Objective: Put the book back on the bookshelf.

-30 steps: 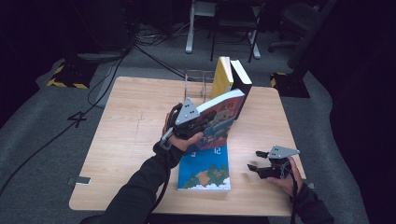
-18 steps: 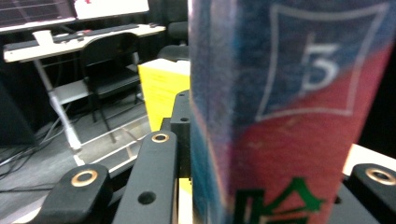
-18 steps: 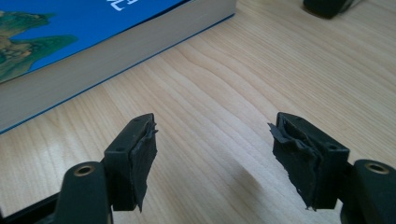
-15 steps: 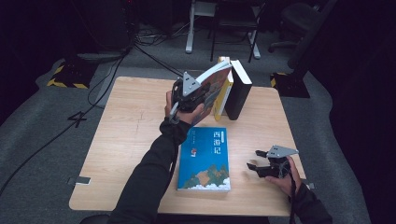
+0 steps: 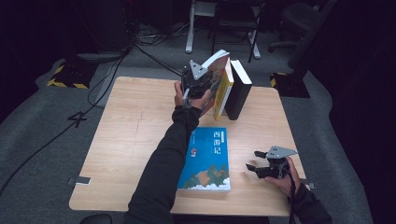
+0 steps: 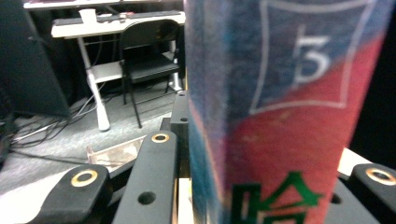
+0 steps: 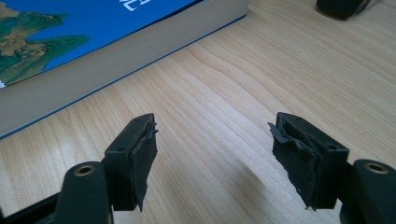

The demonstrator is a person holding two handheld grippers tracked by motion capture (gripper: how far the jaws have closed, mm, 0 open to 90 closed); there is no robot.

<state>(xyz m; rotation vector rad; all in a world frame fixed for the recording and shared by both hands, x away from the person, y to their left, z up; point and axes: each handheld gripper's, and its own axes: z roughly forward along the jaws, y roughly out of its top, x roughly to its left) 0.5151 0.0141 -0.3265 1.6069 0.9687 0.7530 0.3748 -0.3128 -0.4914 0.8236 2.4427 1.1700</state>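
We grip the colourful red-and-blue book (image 5: 215, 74) in our left gripper (image 5: 198, 84), against the upright yellow book (image 5: 224, 91); our right gripper (image 5: 261, 169) rests unclenched, empty.

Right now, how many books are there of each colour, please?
Colourful book, held in the left gripper: 1
Yellow book, standing: 1
Black book, standing: 1
Blue book, lying flat: 1
Total: 4
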